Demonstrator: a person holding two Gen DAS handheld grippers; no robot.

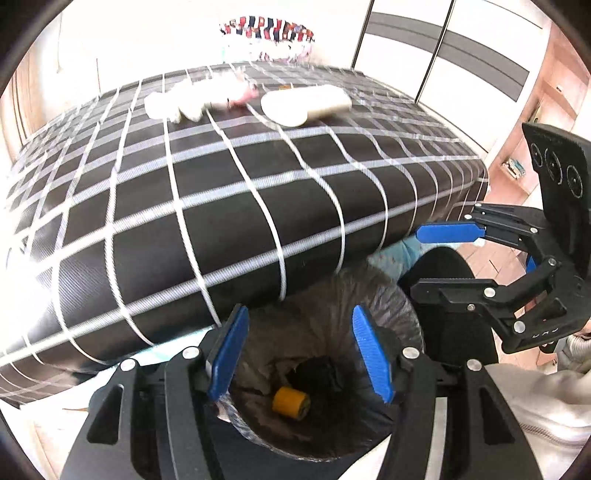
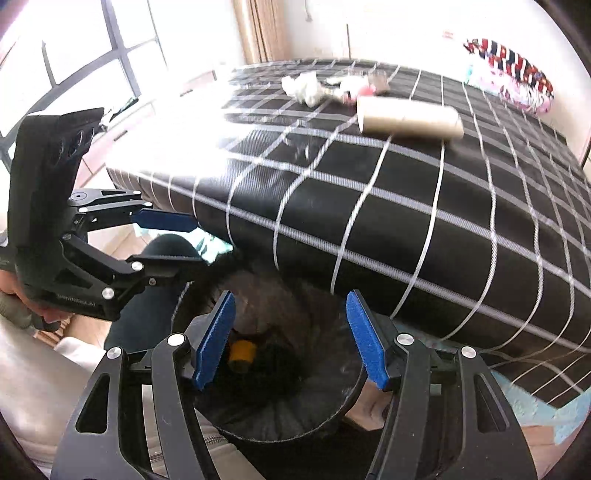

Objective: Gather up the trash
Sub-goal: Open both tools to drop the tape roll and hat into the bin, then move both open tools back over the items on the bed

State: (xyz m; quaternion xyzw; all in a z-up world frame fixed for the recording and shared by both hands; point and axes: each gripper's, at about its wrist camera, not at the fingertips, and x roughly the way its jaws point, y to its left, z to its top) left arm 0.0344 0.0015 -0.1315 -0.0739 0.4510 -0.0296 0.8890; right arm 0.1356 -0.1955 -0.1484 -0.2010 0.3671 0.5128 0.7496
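Note:
A lined trash bin (image 1: pixel 369 295) stands against the bed's near edge, with a yellow roll (image 1: pixel 290 402) inside; the bin (image 2: pixel 280 424) and yellow roll (image 2: pixel 242 352) also show in the right wrist view. My left gripper (image 1: pixel 301 354) is open and empty above the bin's mouth. My right gripper (image 2: pixel 290 339) is open and empty above the same bin. On the far side of the bed lie a cardboard tube (image 1: pixel 306 103) (image 2: pixel 408 120), crumpled white tissues (image 1: pixel 177 105) (image 2: pixel 304 88) and a pink wrapper (image 1: pixel 242 96) (image 2: pixel 364 90).
The bed has a black cover with a white grid (image 1: pixel 221 206) (image 2: pixel 424 221). A striped pillow (image 1: pixel 266 35) (image 2: pixel 513 70) lies at its far end. A wardrobe (image 1: pixel 443 48) and wooden shelves (image 1: pixel 535 129) stand at the right, a window (image 2: pixel 92 55) at the left.

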